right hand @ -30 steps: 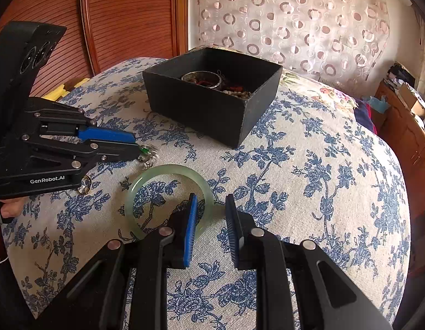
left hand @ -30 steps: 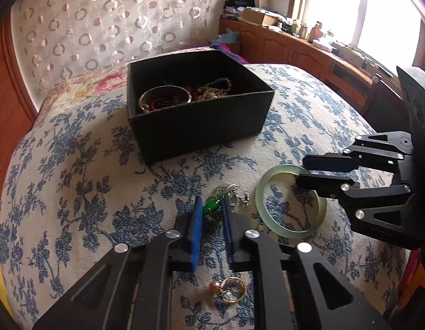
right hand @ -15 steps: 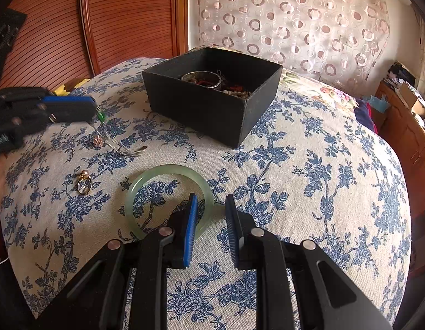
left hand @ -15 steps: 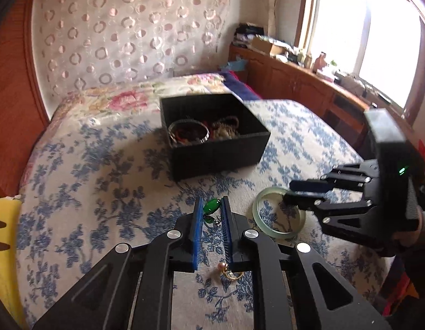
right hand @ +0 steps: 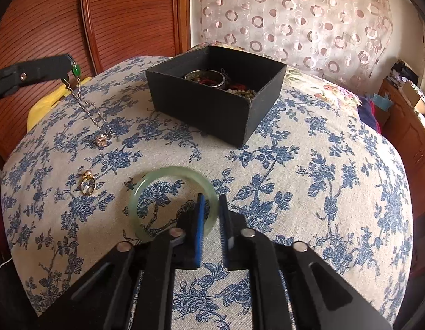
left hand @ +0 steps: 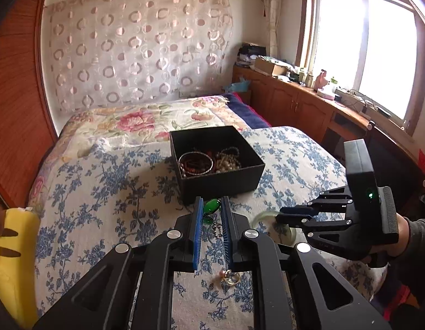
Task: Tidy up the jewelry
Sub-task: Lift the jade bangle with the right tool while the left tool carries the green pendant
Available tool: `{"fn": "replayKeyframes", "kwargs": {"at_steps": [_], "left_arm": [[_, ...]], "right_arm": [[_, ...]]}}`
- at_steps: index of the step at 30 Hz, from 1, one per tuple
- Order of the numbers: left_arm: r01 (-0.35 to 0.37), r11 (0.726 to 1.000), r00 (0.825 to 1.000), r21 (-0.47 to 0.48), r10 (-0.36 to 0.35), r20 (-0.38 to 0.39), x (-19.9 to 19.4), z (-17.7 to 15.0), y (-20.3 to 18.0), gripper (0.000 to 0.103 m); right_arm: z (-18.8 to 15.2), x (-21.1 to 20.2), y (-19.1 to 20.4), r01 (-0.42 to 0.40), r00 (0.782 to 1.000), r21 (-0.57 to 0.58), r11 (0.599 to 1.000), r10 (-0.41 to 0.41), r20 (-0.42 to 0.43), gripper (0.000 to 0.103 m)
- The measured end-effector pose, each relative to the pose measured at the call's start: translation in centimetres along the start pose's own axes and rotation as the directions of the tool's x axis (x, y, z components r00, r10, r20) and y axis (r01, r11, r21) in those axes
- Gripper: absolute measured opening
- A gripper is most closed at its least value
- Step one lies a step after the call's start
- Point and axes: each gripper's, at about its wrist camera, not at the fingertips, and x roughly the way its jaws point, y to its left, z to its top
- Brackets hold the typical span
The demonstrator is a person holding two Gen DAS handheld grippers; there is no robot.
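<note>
Right wrist view: your right gripper point(right hand: 211, 217) has its blue pads clamped narrow on the near rim of the pale green bangle point(right hand: 171, 200), which lies flat on the blue-flowered bedspread point(right hand: 336, 178); part of that rim is hidden behind the fingers. Your left gripper point(right hand: 71, 64) is cut off at the frame's left edge, pinched on a green pendant point(right hand: 76, 69); its chain point(right hand: 86, 107) hangs to a small pink charm point(right hand: 102, 140) touching the cloth. Gold ring point(right hand: 87, 183): loose, near the bed's left edge. Black box point(right hand: 215, 101): open, holding a metal bangle point(right hand: 205, 78) and bead strands point(right hand: 242, 90), tangled and hard to separate. Both grippers tilt downward.
</note>
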Motion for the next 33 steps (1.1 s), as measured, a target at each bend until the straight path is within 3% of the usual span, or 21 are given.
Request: {"fn": "replayKeyframes", "kwargs": {"at_steps": [17, 33], "left_arm": [[-0.025, 1.000, 0.999, 0.005, 0.025, 0.043, -0.1, 2.6, 0.5, 0.012], [-0.050, 0.999, 0.998, -0.003, 0.050, 0.024, 3.4, 5.5, 1.8, 0.012]], "right_arm": [[4.1, -3.7, -1.1, 0.038, 0.993, -0.033, 0.999, -0.034, 0.117, 0.009], [9.7, -2.0, -4.0, 0.106, 0.979, 0.034, 0.994, -0.110, 0.174, 0.009]]}}
